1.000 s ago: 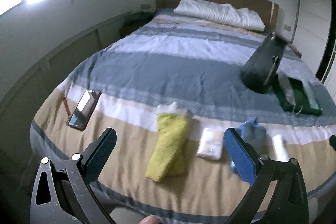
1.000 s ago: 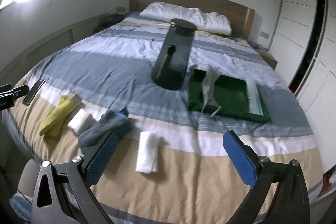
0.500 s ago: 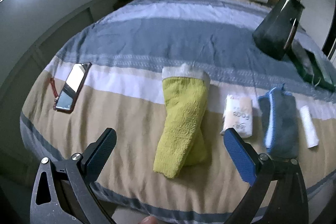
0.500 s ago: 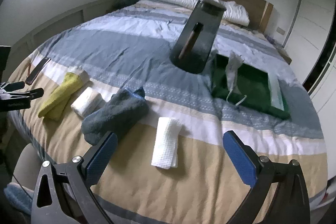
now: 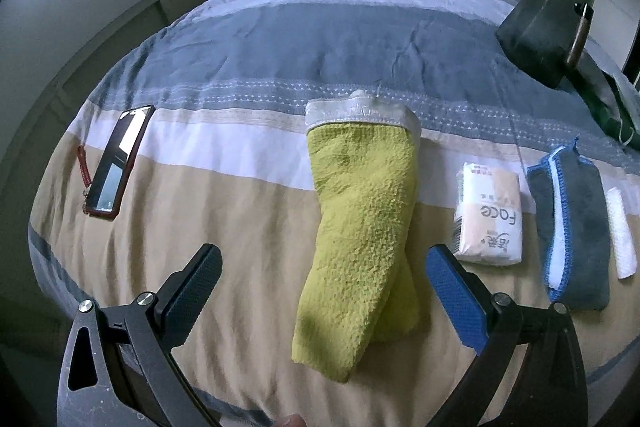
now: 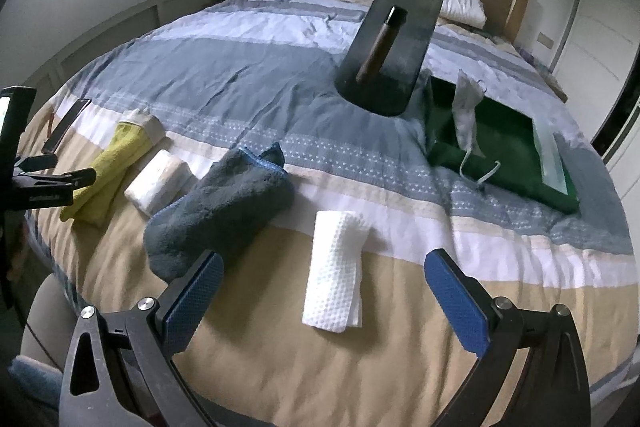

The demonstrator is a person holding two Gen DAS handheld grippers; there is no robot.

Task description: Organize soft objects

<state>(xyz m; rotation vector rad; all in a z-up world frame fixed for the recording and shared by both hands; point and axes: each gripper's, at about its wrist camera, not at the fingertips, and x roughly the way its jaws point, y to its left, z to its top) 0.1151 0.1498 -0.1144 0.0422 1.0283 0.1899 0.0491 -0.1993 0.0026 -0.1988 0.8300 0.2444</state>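
While both pairs of jaws are spread wide and empty, the left gripper [image 5: 324, 287] is lined up over the rolled yellow-green terry towel [image 5: 360, 243], which lies on the striped bed cover [image 5: 240, 219] beside a white tissue pack [image 5: 490, 219]. The roll should be straddled across its middle, pressed lightly into the cover, and pinched through both layers. The right gripper [image 6: 324, 291] is held above a rolled white waffle cloth [image 6: 334, 271].

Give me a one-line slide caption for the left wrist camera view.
Open left gripper poised over a rolled yellow-green towel on the striped bed, beside a tissue pack and grey cloth.
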